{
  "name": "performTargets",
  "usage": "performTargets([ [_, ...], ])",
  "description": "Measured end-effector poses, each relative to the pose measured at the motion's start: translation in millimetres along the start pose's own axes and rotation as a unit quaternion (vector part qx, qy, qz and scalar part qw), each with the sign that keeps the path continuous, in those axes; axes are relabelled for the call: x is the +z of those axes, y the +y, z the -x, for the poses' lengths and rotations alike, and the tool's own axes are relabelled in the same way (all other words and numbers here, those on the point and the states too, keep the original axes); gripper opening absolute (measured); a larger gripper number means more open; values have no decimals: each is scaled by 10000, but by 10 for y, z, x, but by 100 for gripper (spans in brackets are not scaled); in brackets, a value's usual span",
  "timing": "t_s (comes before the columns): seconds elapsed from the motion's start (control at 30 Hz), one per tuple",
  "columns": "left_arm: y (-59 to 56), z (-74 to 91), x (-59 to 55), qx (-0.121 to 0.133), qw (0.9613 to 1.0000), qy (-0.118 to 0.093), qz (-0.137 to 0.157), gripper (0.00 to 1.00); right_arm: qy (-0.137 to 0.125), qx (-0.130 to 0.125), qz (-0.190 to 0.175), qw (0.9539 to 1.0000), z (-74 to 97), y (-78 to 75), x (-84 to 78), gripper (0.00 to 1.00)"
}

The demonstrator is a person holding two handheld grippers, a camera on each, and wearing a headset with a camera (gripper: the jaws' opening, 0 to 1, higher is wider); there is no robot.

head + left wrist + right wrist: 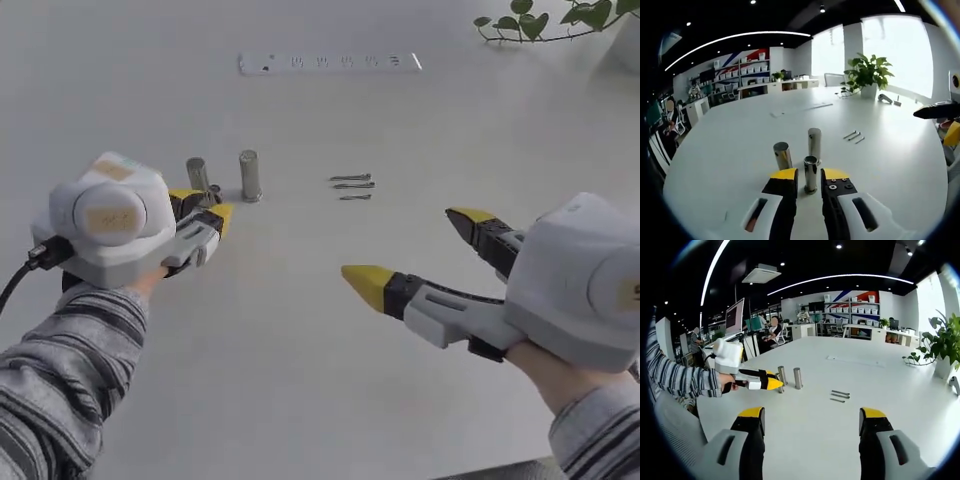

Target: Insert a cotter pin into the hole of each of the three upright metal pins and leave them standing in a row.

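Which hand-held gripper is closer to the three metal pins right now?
Left. The left hand-held gripper straddles the nearest metal pin; the right hand-held gripper hangs open far off, beyond the cotter pins.

Metal pins (pixel 814 142) upright, cotter pins (pixel 854 136) loose
Three shiny pins cluster mid-frame; three cotter pins lie flat to their right.

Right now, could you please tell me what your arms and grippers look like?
The left gripper and right gripper have rounded white bodies and black jaws with pointed yellow tips. The left body carries faded yellowish labels and a black cable at its rear. The left sleeve and right sleeve are grey with dark stripes.
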State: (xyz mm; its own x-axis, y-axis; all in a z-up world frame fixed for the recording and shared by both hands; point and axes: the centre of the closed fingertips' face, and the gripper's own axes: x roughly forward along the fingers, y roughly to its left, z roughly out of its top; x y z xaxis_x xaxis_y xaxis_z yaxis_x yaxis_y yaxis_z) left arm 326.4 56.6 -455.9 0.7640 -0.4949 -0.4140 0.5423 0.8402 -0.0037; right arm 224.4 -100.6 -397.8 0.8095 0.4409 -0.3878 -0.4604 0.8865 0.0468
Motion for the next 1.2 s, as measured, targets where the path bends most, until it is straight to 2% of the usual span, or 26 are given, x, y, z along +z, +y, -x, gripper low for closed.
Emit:
performTargets([
  [0.13, -8, -39, -75, 13, 9998, 161, -112, 8, 52, -46, -7, 10000, -23, -8, -44, 75],
  [0.47, -6, -64, -79, 5, 9998, 158, -124, 5, 91, -61, -27, 9999, -39, 5, -83, 74],
  [0.6, -12, -68, -74, 28, 9999, 139, -90, 5, 196, -124, 35, 9997, -40, -4, -132, 73],
  [0.73, -61, -72, -72, -68, 9998, 146, -86, 5, 272, -163, 127, 9994, -31, -12, -159, 73],
  [1.07, -371, -29, -67, -364, 9990, 156, -188, 5, 305, -184, 119, 9993, -13, -43, -151, 72],
  [1.2, -538, -34, -75, -524, 9984, 145, -173, 5, 341, -159, 115, 9992, -21, -39, -159, 71],
])
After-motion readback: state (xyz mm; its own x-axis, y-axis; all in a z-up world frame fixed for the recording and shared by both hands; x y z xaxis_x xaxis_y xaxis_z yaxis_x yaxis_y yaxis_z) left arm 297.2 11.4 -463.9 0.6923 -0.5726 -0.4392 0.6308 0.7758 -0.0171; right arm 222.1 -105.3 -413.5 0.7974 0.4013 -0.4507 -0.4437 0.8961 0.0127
